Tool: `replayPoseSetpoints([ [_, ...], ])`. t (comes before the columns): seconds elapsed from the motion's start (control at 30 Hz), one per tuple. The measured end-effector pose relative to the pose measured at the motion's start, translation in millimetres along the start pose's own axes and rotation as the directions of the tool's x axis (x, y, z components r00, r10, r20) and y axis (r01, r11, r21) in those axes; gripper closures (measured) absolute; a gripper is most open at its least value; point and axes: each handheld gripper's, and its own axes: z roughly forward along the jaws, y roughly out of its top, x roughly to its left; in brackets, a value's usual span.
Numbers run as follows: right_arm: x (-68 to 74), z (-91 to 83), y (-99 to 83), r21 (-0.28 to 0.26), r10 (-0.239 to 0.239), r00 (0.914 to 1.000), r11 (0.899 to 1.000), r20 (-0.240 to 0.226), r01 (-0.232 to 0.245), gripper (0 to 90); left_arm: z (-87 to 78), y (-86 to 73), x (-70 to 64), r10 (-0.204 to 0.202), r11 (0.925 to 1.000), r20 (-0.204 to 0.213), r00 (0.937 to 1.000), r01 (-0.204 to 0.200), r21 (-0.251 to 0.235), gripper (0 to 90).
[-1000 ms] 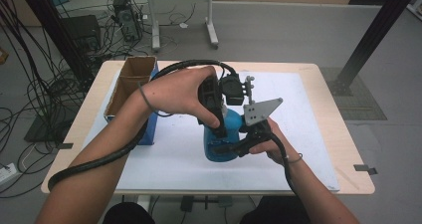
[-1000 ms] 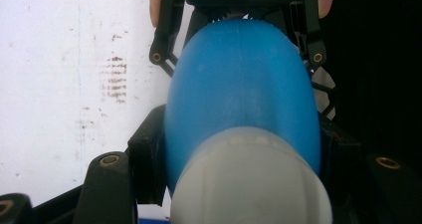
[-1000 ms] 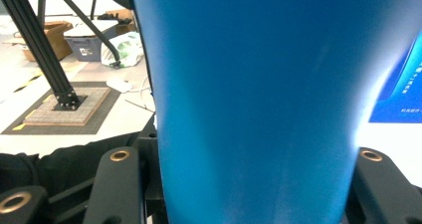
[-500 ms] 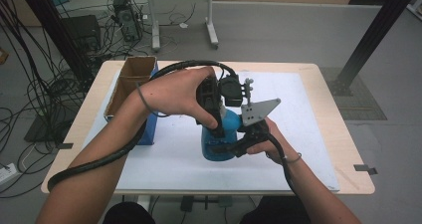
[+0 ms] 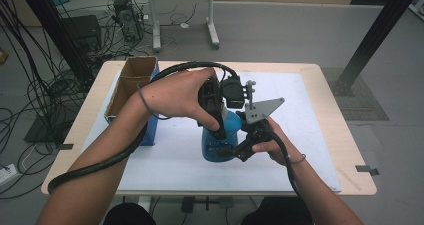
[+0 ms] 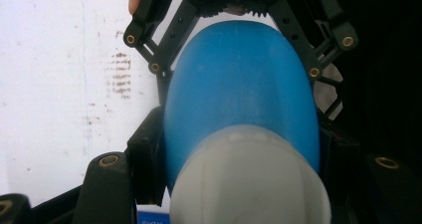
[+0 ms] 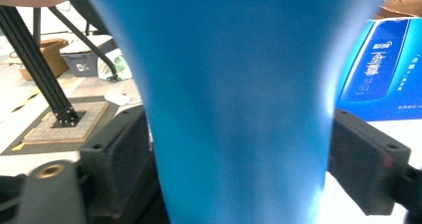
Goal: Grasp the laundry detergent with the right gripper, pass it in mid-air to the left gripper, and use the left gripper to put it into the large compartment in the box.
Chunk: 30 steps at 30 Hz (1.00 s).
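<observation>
A blue bottle [image 5: 219, 144] stands upright on the white mat [image 5: 305, 110] at the middle of the table. My left gripper [image 5: 222, 119] comes down on it from above. In the left gripper view its jaws press both sides of the pale cap [image 6: 249, 184], with the blue body [image 6: 239, 84] below. My right gripper [image 5: 241, 146] holds the bottle's body from the right side. The blue wall [image 7: 239, 94] sits tight between the black pads [image 7: 117, 154] of my right gripper [image 7: 239, 159]. The right gripper's fingers [image 6: 161, 79] flank the bottle in the left gripper view.
An open cardboard box with blue printed sides [image 5: 131, 85] stands at the table's left, its blue face [image 7: 383, 64] beside the bottle. The mat's right half is bare. Cables, a desk and a black frame post stand on the floor beyond the table edge [image 5: 350, 135].
</observation>
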Motion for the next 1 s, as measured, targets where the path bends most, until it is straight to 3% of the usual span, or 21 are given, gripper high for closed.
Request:
replayPoseSetpoints([
  [0.13, 0.9, -1.3, 0.5, 0.009, 0.004, 0.9999, 1.000, 0.011, -0.004, 4.6, -0.3, -0.5, 2.5, -0.016, 0.9999, 0.005, 0.9999, 0.016, 0.001, 37.9],
  [0.3, 1.2, -2.5, 1.6, 0.042, 0.015, 0.9998, 0.999, 0.014, -0.016, 3.4, -1.2, -2.7, 5.6, -0.042, 0.9991, 0.006, 0.9991, 0.042, -0.003, 37.9],
  [0.6, 0.0, -11.4, 6.5, 0.144, 0.033, 0.9984, 0.989, 0.045, -0.039, 1.6, -4.0, -6.1, 8.8, -0.082, 0.9966, 0.007, 0.9966, 0.082, -0.002, 37.9],
  [0.83, -2.0, -18.9, 7.2, 0.258, 0.050, 0.9957, 0.964, 0.078, -0.069, 1.8, -3.6, -9.8, 11.3, -0.128, 0.9917, 0.000, 0.9917, 0.128, 0.009, 37.9],
  [1.0, -4.7, -24.5, 6.3, 0.356, 0.081, 0.9919, 0.928, 0.098, -0.111, 2.4, -3.7, -12.5, 14.6, -0.176, 0.9843, -0.011, 0.9843, 0.176, 0.012, 37.9],
])
